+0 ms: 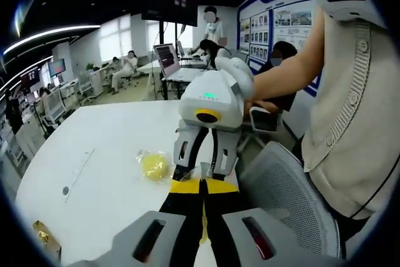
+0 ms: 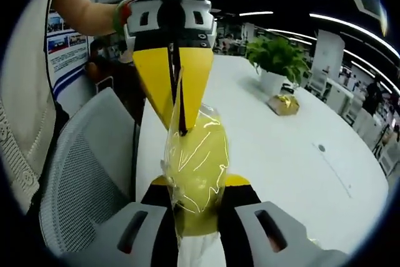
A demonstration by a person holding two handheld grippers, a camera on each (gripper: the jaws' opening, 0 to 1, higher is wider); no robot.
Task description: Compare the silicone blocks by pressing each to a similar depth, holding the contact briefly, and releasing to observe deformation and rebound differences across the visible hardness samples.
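Your right tool (image 2: 199, 201) is clamped on a yellow silicone block wrapped in clear film (image 2: 197, 170), held between its jaws just above the near edge of the white tabletop (image 2: 294, 154). Your left tool (image 2: 178, 101) meets it from the far side: its yellow jaws are drawn to a narrow slit and pinch the top of the film wrap.

In the left gripper view your left tool (image 1: 203, 201) shows its black and yellow jaws nearly together, with a thin sliver of film (image 1: 204, 168) between the tips, and your right tool (image 1: 205, 154) faces it tip to tip. A second yellow block in clear wrap (image 1: 154, 165) lies on the tabletop (image 1: 106, 154), just left of the two tools.

A grey mesh chair (image 2: 81, 186) stands beside the tabletop on your side. Farther out on the tabletop sit a potted green plant (image 2: 277, 60) and a gold-wrapped item (image 2: 282, 104) just near it.
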